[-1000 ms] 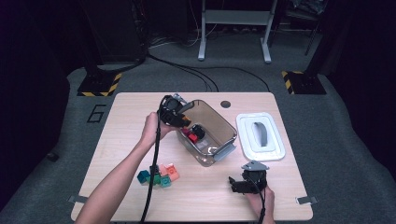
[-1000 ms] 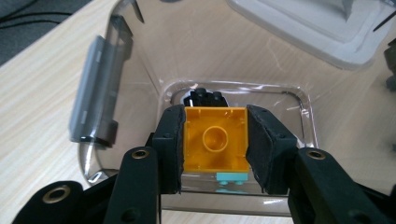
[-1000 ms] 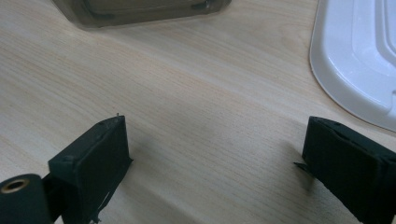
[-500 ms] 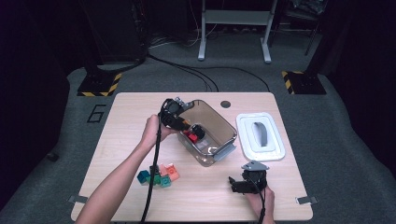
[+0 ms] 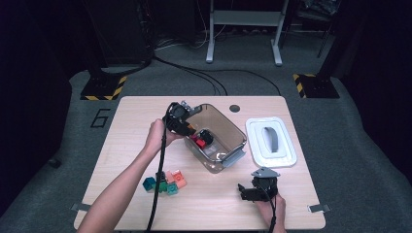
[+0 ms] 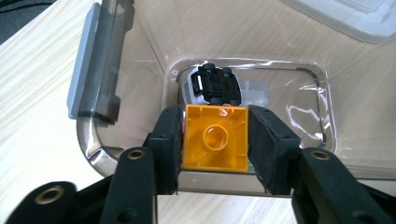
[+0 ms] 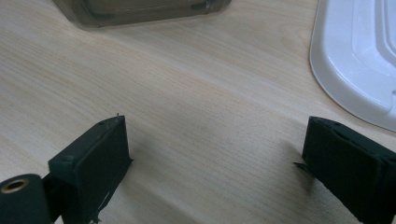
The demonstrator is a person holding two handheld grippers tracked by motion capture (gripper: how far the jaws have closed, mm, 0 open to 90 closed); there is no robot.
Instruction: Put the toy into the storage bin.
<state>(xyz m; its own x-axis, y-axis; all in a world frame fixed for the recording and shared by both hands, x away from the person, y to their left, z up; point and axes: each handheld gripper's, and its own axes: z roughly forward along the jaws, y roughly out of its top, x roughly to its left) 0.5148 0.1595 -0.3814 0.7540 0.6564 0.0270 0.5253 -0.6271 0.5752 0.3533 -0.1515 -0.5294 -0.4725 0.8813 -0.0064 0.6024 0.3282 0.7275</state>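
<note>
Compared with a second ago, the yellow block point(image 6: 215, 138) has been carried further in over the clear bin point(image 5: 232, 127), which it was previously held nearer the rim of. The block is square, so no long axis can be told; its hollow underside, with one round tube at the middle, is turned towards the left gripper view's camera. It is pinched between the jaws of the left gripper point(image 6: 215, 140), one jaw against each side face, above the bin's floor. Just beyond it, a small toy car point(image 6: 212, 85) lies wheels up in the bin. The right gripper point(image 7: 212, 154) is rested on the table point(image 7: 187, 93), jaws spread wide and empty, beside the white lid point(image 7: 359, 51).
</note>
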